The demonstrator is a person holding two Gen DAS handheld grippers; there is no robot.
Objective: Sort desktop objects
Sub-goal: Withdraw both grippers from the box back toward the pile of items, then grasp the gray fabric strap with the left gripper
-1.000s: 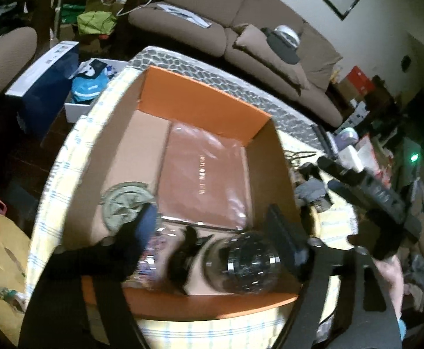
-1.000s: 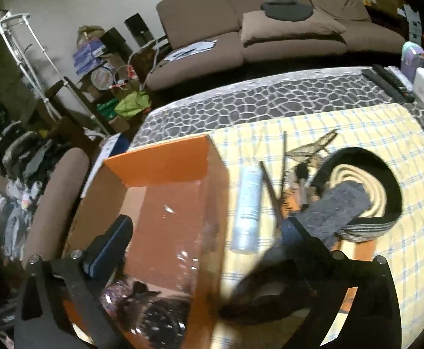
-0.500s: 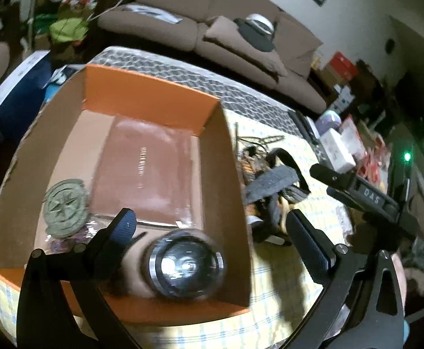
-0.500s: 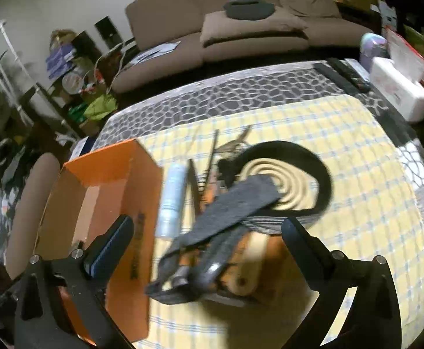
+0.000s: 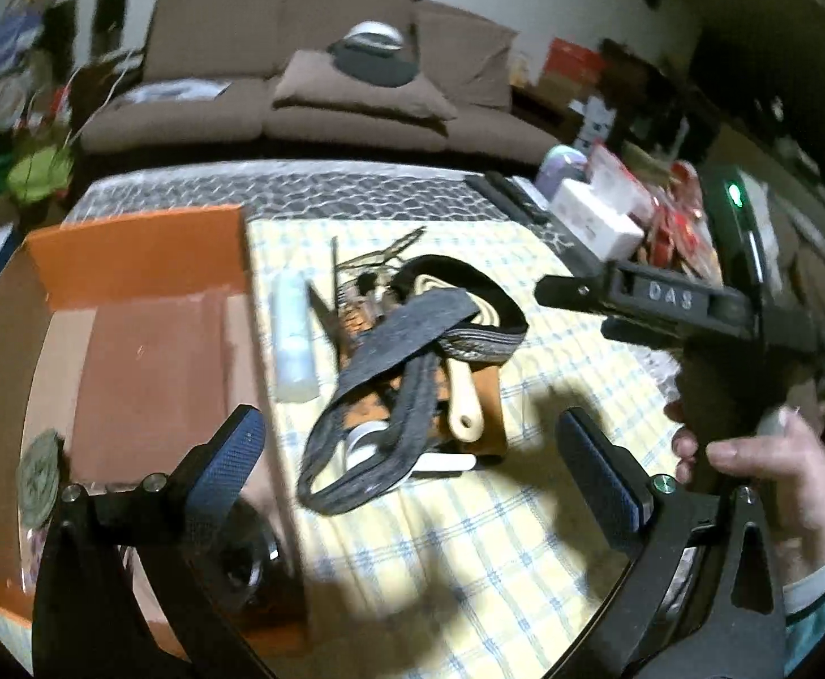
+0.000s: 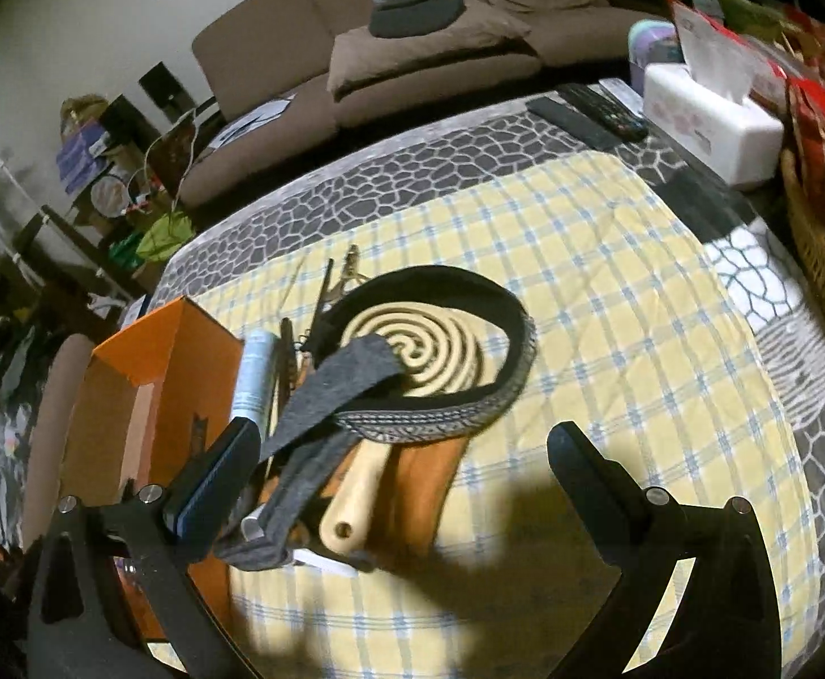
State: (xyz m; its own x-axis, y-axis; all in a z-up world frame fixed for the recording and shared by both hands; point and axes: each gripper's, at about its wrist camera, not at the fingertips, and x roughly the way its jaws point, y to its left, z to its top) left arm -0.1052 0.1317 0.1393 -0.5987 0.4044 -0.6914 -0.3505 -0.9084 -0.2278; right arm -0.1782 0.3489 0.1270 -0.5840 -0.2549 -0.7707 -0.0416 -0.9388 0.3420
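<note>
Both grippers are hanging spread wide and empty over the yellow checked cloth [image 6: 610,260]: left gripper [image 5: 412,452] released, nothing between its pads; right gripper [image 6: 407,464] likewise released, the pile sitting ahead of it, not gripped

Sorting looks partly done. The orange cardboard box [image 5: 135,260] is sitting at 9 o'clock in the left view and is already holding a dark round jar-like object [image 5: 243,560] at 7 o'clock near its front wall, a green-grey disc [image 5: 36,475] at 8 o'clock, and a flat clear-wrapped sheet on the floor

Still waiting outside the box, around centre of both views: a woven belt [image 6: 458,413] looping round a cream spiral trivet [image 6: 418,351], a grey strap [image 5: 407,334] draping over the pile, a wooden handle [image 5: 463,396], a white-blue tube [image 5: 293,339] lying just beside the box wall, thin metal tools [image 5: 378,254] at 12 o'clock of the pile, an orange-brown board underneath. Exact count is hard to tell, blur is heavy

Versus a second ago: the left gripper was hovering inside the box with the round object between its fingers; now that object is lying free in the box and the view is swinging right toward the pile. The right view is also shifting from box edge to the belt and trivet. The other tool and a hand [image 5: 763,464] are showing at 3 to 4 o'clock
</note>
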